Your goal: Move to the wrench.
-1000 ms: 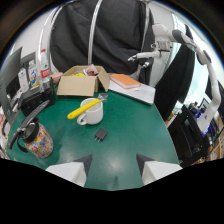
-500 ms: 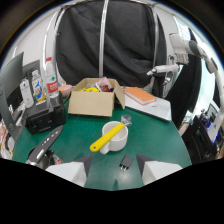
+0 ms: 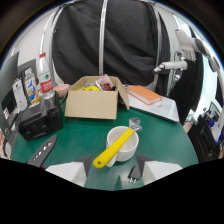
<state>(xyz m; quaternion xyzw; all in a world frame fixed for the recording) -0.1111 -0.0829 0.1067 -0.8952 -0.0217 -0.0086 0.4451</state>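
Observation:
A wrench (image 3: 116, 144) with a yellow handle and a silver head lies slanted across the rim of a white mug (image 3: 124, 144) on the green table (image 3: 80, 137). The mug stands just ahead of my gripper (image 3: 116, 169) and roughly midway between the two fingers. My pale fingertips (image 3: 75, 169) show at either side with a wide gap; the gripper is open and holds nothing.
An open cardboard box (image 3: 95, 101) with items inside stands beyond the mug. To its right lie an orange book (image 3: 144, 94) and white papers (image 3: 159, 109). A black case (image 3: 39, 120), bottles (image 3: 46, 80) and a black knife-like tool (image 3: 42, 150) sit left. A small black plug (image 3: 132, 174) lies near the right finger.
The view has swung right and closed in: the mug with the wrench has grown larger and come nearer to the fingers, now centred between them. The fingers' gap looks unchanged.

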